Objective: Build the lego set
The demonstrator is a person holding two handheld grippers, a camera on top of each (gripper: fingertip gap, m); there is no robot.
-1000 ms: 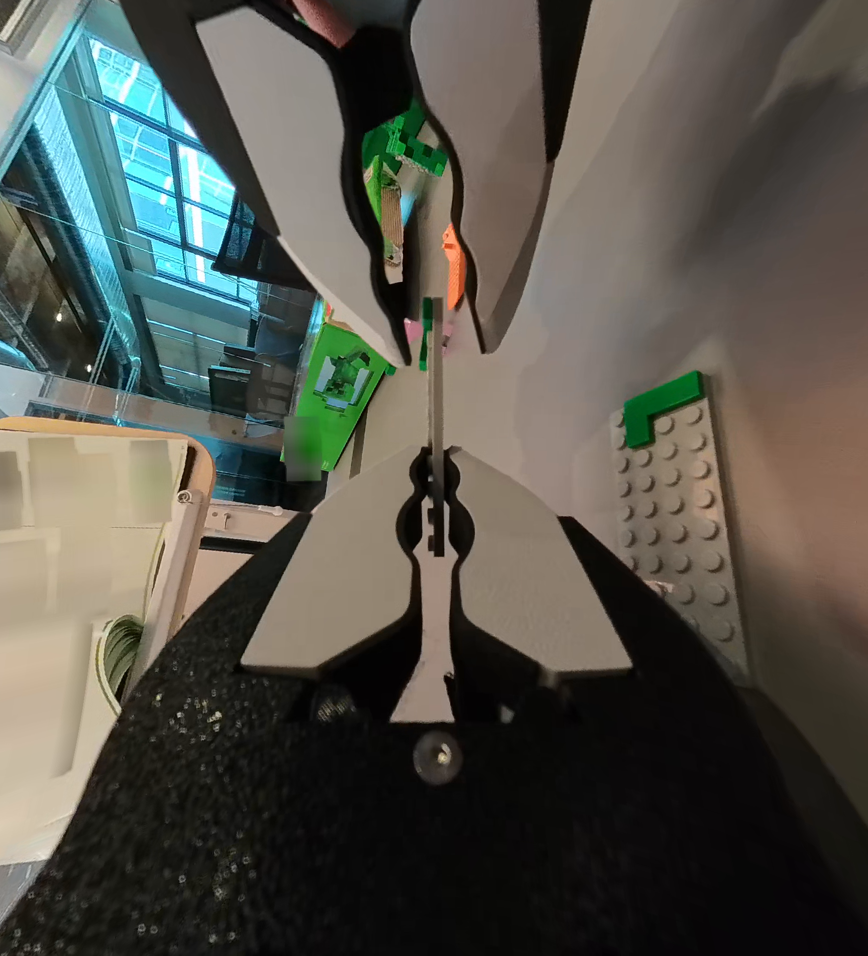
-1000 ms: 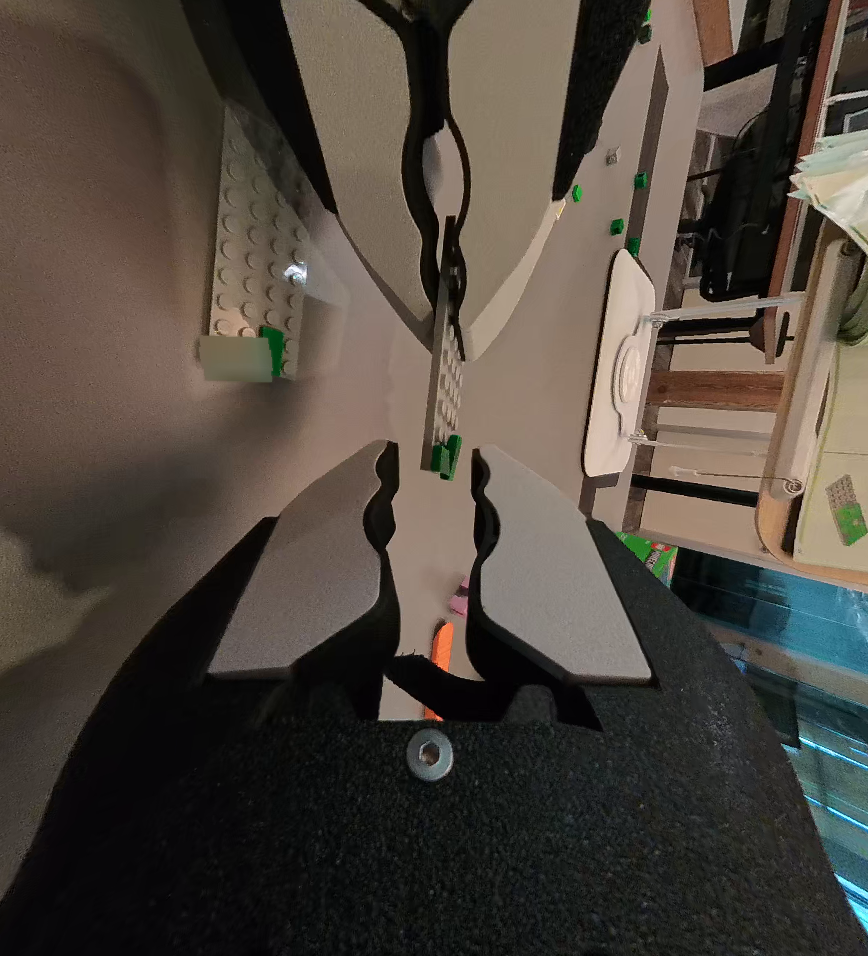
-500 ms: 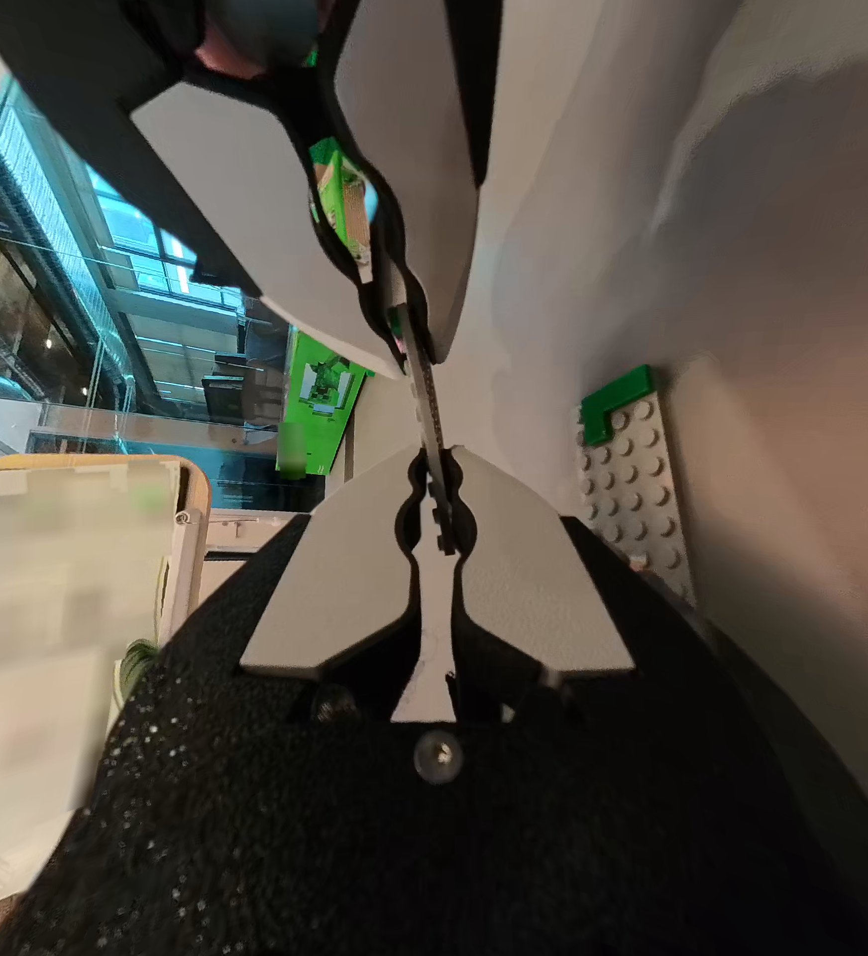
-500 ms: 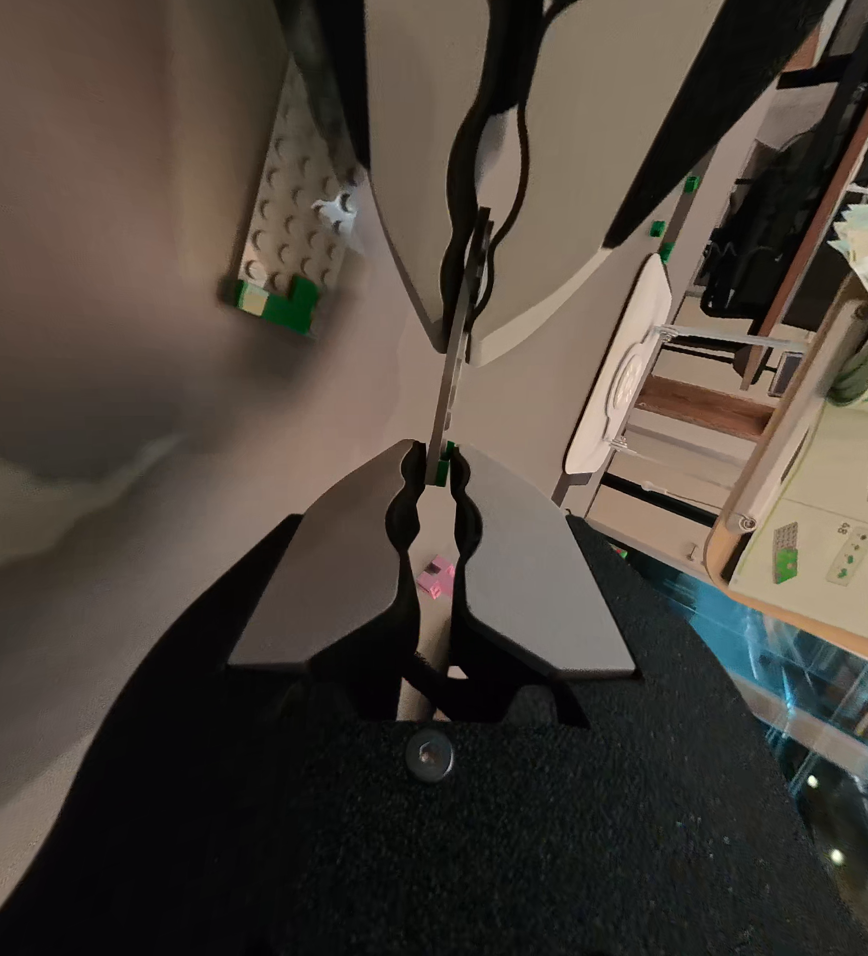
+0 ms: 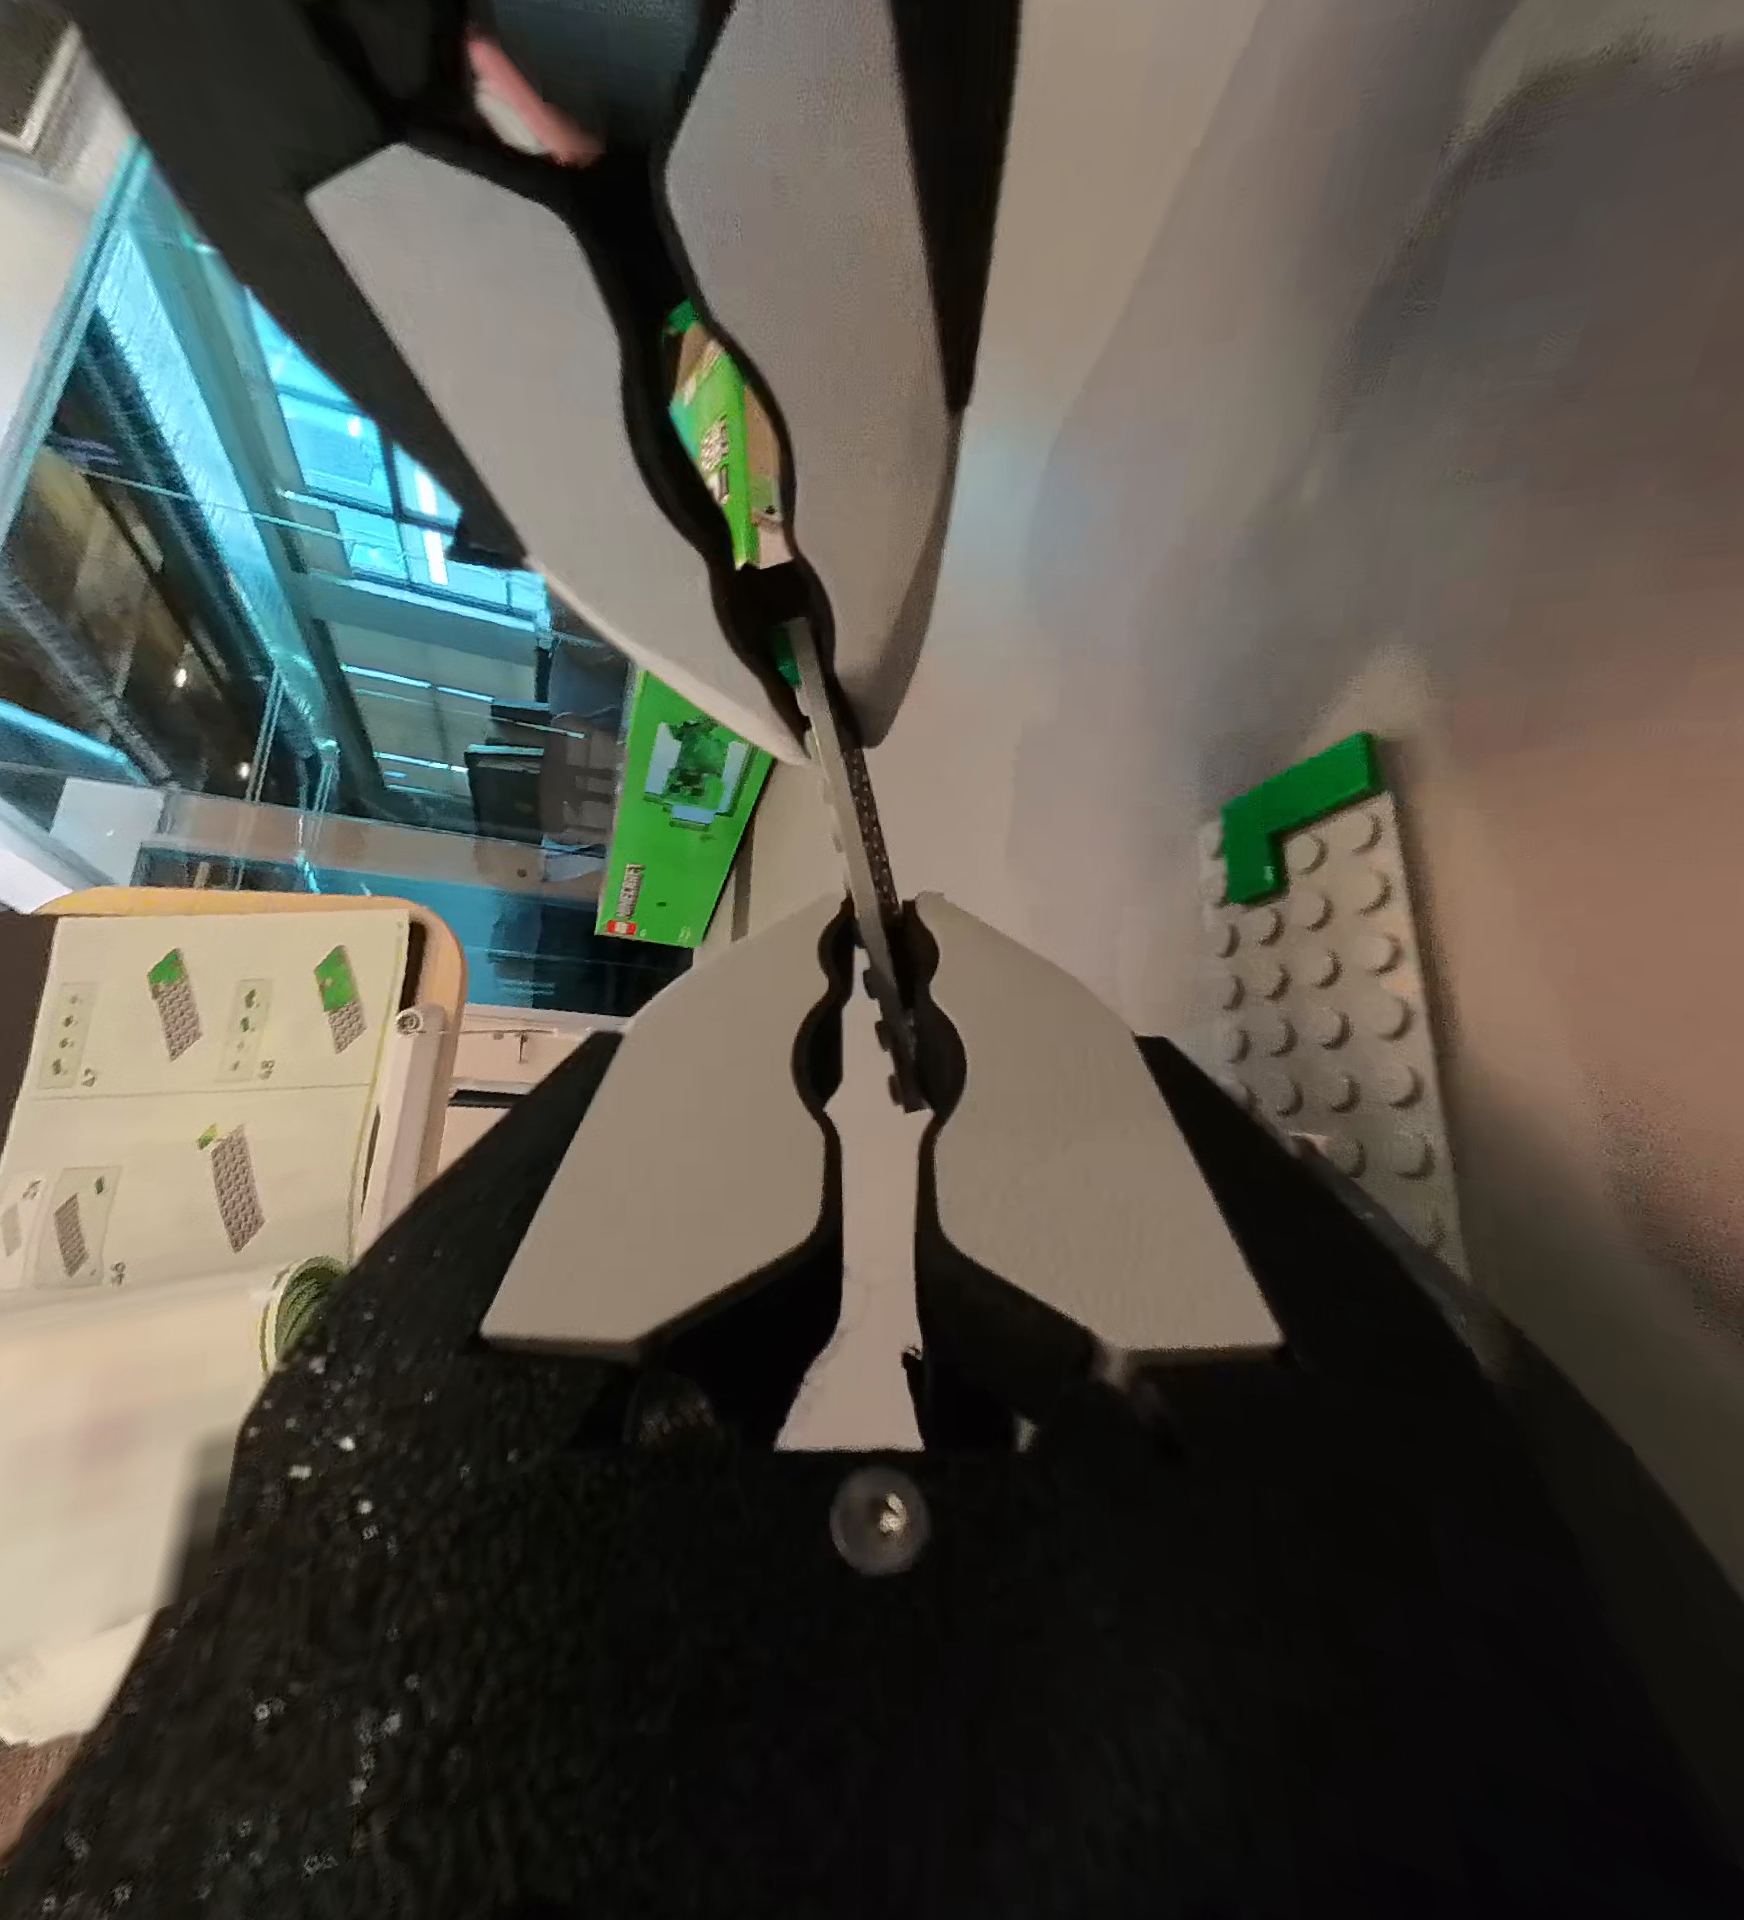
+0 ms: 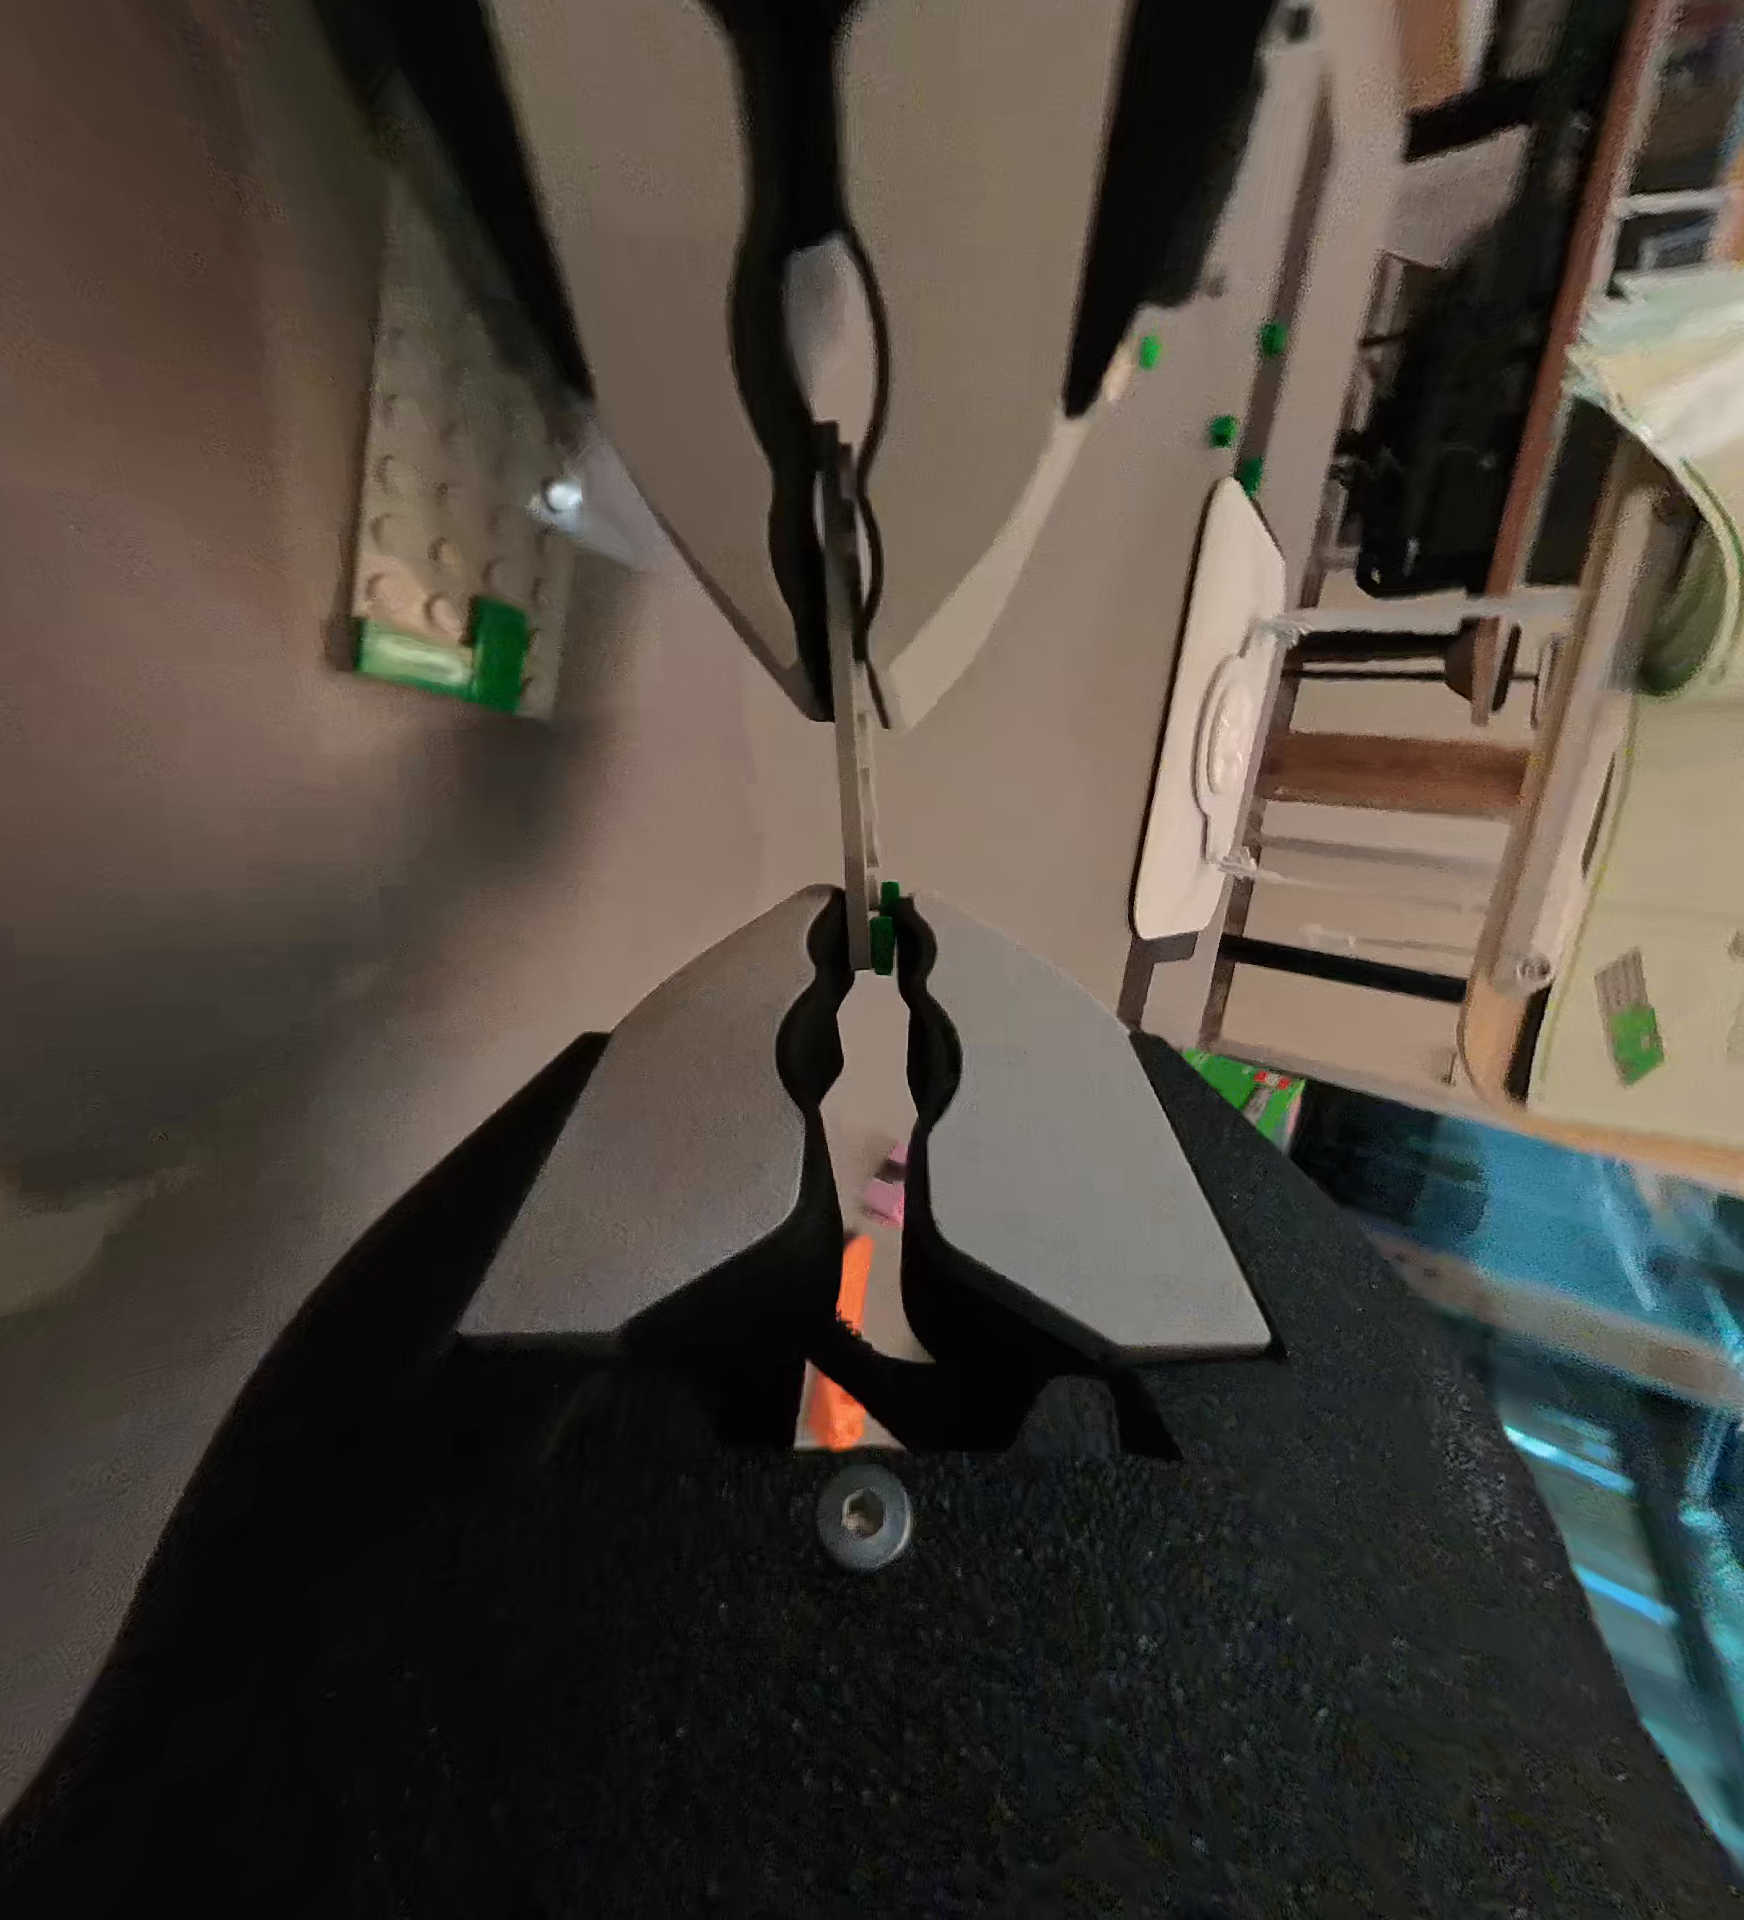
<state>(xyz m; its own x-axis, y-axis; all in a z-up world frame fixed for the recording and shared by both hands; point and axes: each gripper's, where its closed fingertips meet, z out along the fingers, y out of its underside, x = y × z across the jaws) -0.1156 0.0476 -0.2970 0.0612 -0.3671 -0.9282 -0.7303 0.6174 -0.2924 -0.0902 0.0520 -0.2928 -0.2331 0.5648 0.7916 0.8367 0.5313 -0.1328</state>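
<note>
A thin grey lego plate (image 5: 863, 821) is held edge-on above the table between both grippers. My left gripper (image 5: 873, 914) is shut on one end of it. My right gripper (image 6: 868, 904) is shut on the other end, where a small green piece (image 6: 887, 925) sits on the plate (image 6: 860, 810). Each gripper shows at the top of the other's view, closed on the far end. A second grey studded plate (image 5: 1315, 1039) with a green L-shaped piece (image 5: 1294, 810) on its corner lies flat on the table; it also shows in the right wrist view (image 6: 432, 499).
An open instruction booklet (image 5: 203, 1039) stands on a holder beside the table. A green set box (image 5: 681, 821) lies at the table's far end. A pink brick (image 6: 889, 1195), an orange piece (image 6: 847, 1288), small green bricks (image 6: 1221, 426) and a white tray (image 6: 1211, 707) are on the table.
My right gripper, open around the plate's green end a second ago, has shut on it. The left gripper has kept its hold. Both views have tilted a little.
</note>
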